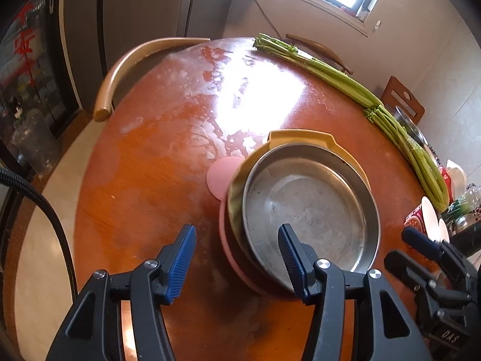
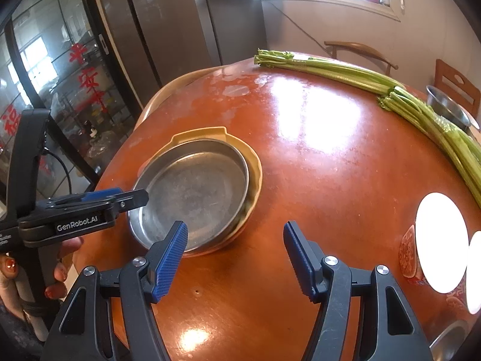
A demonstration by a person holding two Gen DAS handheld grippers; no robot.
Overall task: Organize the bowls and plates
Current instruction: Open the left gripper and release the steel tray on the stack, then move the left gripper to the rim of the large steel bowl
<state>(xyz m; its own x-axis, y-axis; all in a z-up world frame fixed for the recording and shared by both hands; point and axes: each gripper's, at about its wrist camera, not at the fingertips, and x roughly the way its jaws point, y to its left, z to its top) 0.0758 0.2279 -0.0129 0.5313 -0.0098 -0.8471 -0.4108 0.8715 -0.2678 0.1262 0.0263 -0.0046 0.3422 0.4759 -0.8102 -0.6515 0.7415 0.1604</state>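
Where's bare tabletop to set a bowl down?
Free: the broad patch between the stacked metal pan and the celery, and the strip in front of the right gripper. Crowded: right edge, by the red-patterned bowls and metal bowl.

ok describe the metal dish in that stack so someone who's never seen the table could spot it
Find the round reddish-brown table with long celery stalks lying along its far edge. Near the side by the dark glass door sits a stack of dishes; the metal dish is the top one, nested in a yellow plate. It is the stack's only dull grey steel piece, round, shallow and empty.
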